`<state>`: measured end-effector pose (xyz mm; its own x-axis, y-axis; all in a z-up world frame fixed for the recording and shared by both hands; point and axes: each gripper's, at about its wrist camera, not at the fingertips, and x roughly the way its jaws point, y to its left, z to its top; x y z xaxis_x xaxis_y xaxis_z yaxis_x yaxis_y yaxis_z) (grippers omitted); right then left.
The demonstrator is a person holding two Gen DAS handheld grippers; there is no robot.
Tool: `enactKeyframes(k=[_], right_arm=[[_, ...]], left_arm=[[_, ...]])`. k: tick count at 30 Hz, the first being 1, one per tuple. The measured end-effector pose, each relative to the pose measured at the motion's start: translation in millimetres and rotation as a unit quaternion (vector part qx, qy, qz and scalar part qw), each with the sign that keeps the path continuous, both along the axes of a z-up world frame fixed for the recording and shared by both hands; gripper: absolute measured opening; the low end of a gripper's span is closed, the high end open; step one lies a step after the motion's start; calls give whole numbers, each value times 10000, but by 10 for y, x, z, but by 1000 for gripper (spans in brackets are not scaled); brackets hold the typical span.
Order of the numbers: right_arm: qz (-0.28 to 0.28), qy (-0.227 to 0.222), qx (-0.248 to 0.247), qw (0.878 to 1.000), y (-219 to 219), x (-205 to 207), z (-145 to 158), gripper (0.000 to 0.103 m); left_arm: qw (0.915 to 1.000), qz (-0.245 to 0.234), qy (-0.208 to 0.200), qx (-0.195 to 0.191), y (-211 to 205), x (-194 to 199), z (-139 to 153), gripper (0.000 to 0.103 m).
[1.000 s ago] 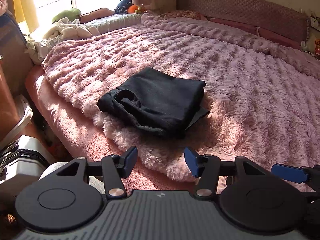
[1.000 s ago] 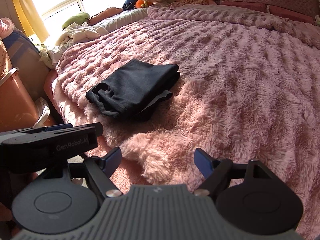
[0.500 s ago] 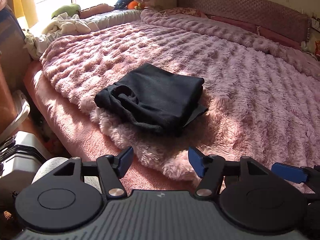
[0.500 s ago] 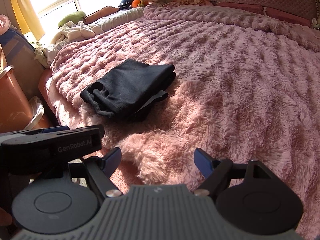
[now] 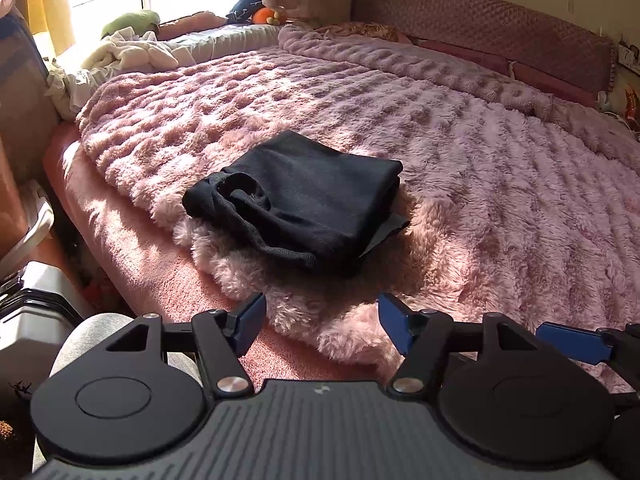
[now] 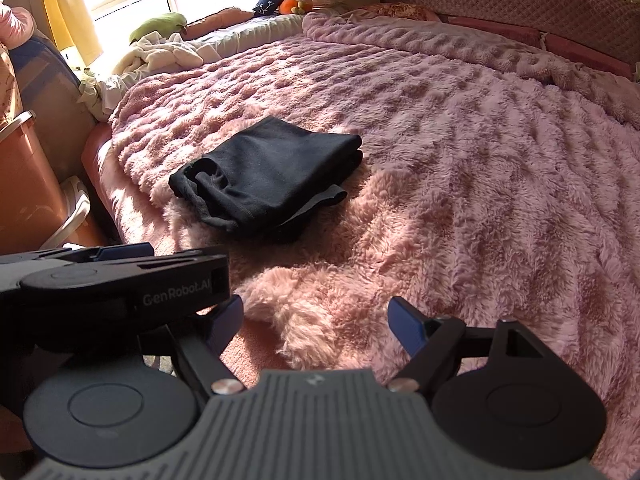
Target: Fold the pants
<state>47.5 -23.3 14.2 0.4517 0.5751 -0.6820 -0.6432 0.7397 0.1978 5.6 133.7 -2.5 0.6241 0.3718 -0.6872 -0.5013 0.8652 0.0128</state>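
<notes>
Half of right claw [image 5: 576,346] cut off.

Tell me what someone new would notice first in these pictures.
A folded pair of black pants lies near the left edge of a fluffy pink blanket that covers the bed. Both grippers, left and right, hang off the near edge, holding nothing; the left one's jaws are opening.

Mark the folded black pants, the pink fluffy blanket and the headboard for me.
black pants [image 5: 304,196], left wrist view, flat top layer of the folded stack.
pink blanket [image 5: 500,184], left wrist view, bare plush right of the pants.
headboard [image 6: 520,4], right wrist view, quilted front panel.
</notes>
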Motion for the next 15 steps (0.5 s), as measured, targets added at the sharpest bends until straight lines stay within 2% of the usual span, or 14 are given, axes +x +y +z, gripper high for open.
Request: enactKeyframes(k=[3,8,15], right_arm=[[37,-35,-4,10000,0,-11,-5,76],[33,-115,89,9999,-11,-33,26,75],[25,-108,80,9999,-5,-45,31,75]], left_arm=[[10000,-28,-7,64,-16,-4,-7,75],[9998,-34,-93,-193,18,-28,-3,75],[9997,38,-47,-218,30,-42,-9,74]])
